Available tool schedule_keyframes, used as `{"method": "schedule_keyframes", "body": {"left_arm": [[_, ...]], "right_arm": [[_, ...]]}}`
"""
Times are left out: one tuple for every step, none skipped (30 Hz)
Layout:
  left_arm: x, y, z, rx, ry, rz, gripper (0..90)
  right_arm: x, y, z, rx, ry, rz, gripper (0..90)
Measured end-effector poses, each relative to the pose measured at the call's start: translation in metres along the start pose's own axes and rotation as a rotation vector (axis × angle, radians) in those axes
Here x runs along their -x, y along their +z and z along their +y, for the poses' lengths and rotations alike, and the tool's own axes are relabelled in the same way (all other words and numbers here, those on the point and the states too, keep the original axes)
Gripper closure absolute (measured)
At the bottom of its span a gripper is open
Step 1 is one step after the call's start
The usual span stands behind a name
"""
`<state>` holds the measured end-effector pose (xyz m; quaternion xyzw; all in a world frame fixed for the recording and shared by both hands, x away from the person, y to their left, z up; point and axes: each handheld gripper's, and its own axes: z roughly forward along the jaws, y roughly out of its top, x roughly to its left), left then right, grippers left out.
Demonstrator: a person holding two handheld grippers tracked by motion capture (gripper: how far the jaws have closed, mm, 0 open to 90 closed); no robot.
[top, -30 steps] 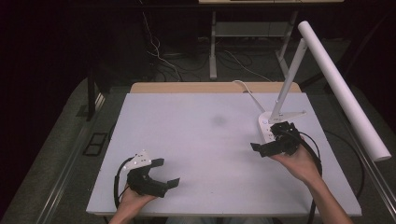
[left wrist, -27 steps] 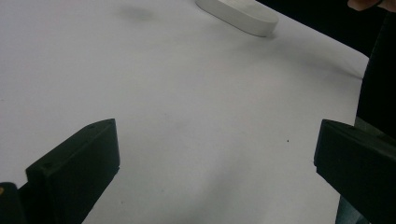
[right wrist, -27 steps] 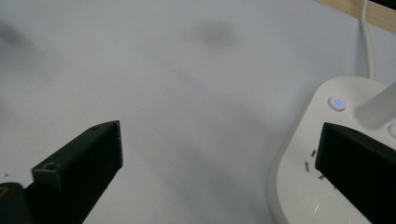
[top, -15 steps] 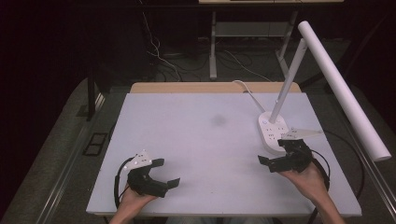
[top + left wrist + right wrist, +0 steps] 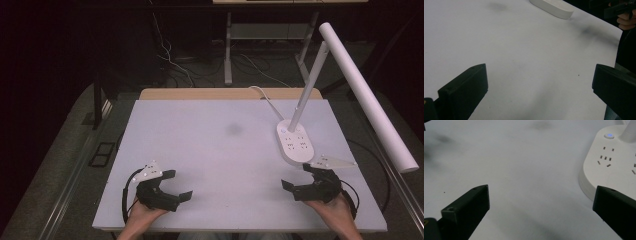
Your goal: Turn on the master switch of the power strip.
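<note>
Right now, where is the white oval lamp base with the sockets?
In the high view the white oval lamp base sits on the right side of the white table, just beyond the open right gripper; in the right gripper view it lies at the right edge.

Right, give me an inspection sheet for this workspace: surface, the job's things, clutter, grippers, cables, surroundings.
Surface: white table, a faint dark smudge near the middle.
Job's things: white lamp base with sockets and a lit blue button, at the far right; its stem leans up to a long white tube head.
Clutter: nothing seen.
Grippers: left gripper and right gripper both open, holding nothing, near the front edge.
Cables: white lead runs from the base over the far edge; black cable loops off the left gripper.
Surroundings: dark floor, desk legs behind.
</note>
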<state>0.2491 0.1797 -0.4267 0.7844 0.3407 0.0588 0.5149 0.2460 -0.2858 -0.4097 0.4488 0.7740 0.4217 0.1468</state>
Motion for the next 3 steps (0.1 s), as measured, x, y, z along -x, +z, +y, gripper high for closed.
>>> {"method": "schedule_keyframes", "body": {"left_arm": [[-0.0001, 0.0002, 0.0, -0.001, 0.001, 0.0, 0.0], [-0.0001, 0.0003, 0.0, -0.002, 0.001, 0.0, 0.0], [-0.0001, 0.0004, -0.0001, -0.002, 0.001, 0.001, 0.0]], "right_arm": [[0.0001, -0.0006, -0.0027, 0.007, -0.006, 0.001, 0.2], [0.0003, -0.0009, -0.0054, 0.014, -0.007, 0.001, 0.2], [0.0003, -0.001, -0.0077, 0.018, 0.001, 0.001, 0.2]]}}
